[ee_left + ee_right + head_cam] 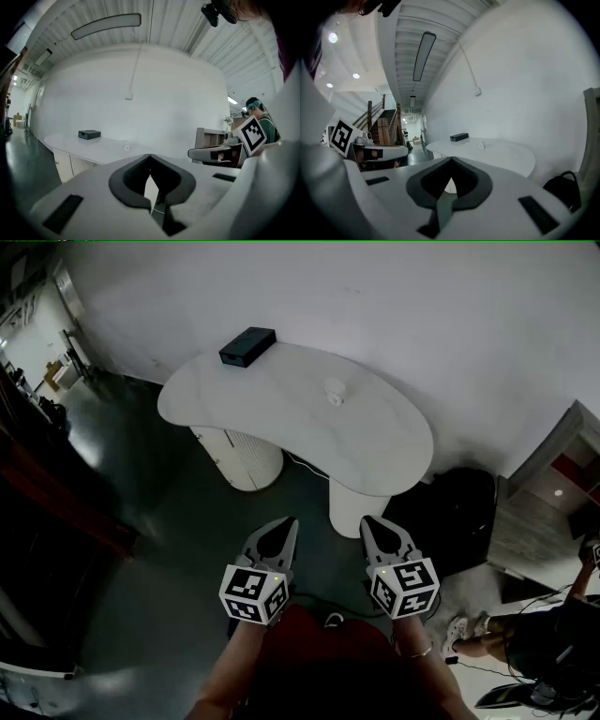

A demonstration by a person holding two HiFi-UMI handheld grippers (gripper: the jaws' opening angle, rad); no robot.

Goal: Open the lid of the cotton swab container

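Note:
The cotton swab container [335, 391] is a small whitish pot standing on the white curved table [281, 418], far ahead of both grippers. It shows tiny in the left gripper view [125, 147] and in the right gripper view [482, 146]. My left gripper [290, 522] and right gripper [367, 521] hang side by side over the dark floor, well short of the table. Both are shut with nothing between their jaws, as both gripper views show [149, 156] [451, 160].
A dark flat box [247, 346] lies at the table's far left end. A black bag [459, 507] sits on the floor by the table's right pedestal. A grey shelf unit [544, 512] stands at the right, with another person [534, 634] near it.

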